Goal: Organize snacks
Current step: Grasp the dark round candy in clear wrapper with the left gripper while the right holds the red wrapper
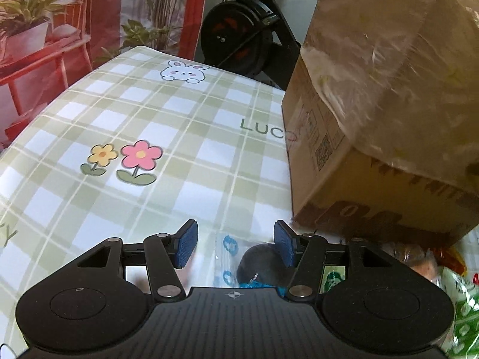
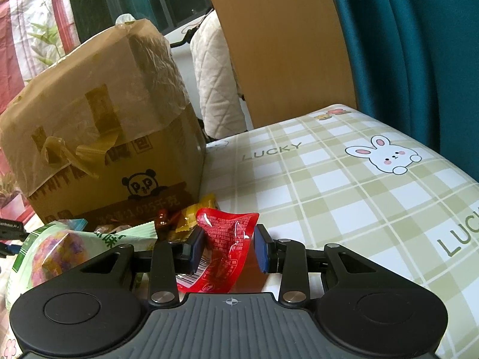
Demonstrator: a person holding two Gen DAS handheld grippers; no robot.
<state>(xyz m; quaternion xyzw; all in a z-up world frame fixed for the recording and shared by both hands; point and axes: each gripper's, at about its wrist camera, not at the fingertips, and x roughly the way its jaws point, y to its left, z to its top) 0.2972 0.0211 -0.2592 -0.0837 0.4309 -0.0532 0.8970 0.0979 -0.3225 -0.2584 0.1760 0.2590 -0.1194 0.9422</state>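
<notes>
A taped cardboard box (image 1: pixel 374 113) stands on the checked tablecloth; it also shows in the right wrist view (image 2: pixel 104 137). My left gripper (image 1: pixel 236 243) is open over a clear packet with blue print holding a dark round snack (image 1: pixel 257 264), touching nothing. My right gripper (image 2: pixel 229 246) has its jaws around a red snack packet (image 2: pixel 227 239); the left pad touches it and a small gap shows at the right pad. Several more snacks lie by the box: a green bag (image 2: pixel 60 248), and yellow and brown packets (image 2: pixel 185 218).
The tablecloth (image 1: pixel 149 119) has rabbits, flowers and LUCKY print. An exercise bike (image 1: pixel 245 30) stands beyond the table's far edge. A wooden chair back (image 2: pixel 284 45) with a quilted cushion and a teal curtain (image 2: pixel 419 45) are behind the table.
</notes>
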